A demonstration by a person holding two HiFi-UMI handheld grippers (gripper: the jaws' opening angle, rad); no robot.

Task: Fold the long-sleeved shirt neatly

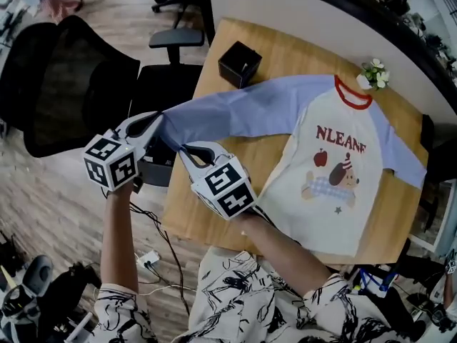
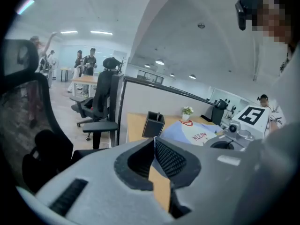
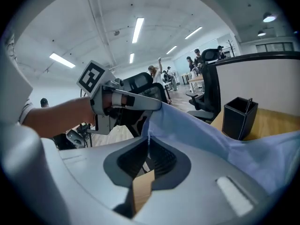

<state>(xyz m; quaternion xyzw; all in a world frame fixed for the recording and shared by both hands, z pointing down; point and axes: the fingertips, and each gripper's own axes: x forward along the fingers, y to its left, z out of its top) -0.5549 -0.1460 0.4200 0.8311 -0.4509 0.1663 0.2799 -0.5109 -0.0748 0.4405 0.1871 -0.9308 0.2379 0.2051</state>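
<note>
A long-sleeved shirt [image 1: 335, 170] with a white body, red collar and blue sleeves lies front up on the wooden table [image 1: 187, 216]. Its left sleeve [image 1: 243, 113] is stretched out and lifted past the table's left edge. My left gripper [image 1: 156, 123] is shut on the sleeve's cuff end. My right gripper [image 1: 187, 151] is shut on the sleeve's lower edge just beside it. In the right gripper view the blue sleeve [image 3: 211, 135] runs out of my shut right gripper [image 3: 148, 142]. In the left gripper view only a thin blue edge shows in the left gripper [image 2: 154, 142].
A black pen holder [image 1: 239, 64] stands at the table's far left corner, close behind the sleeve. A small flower pot [image 1: 373, 73] sits by the collar. Black office chairs [image 1: 64, 84] stand left of the table, and a partition wall runs along its far side.
</note>
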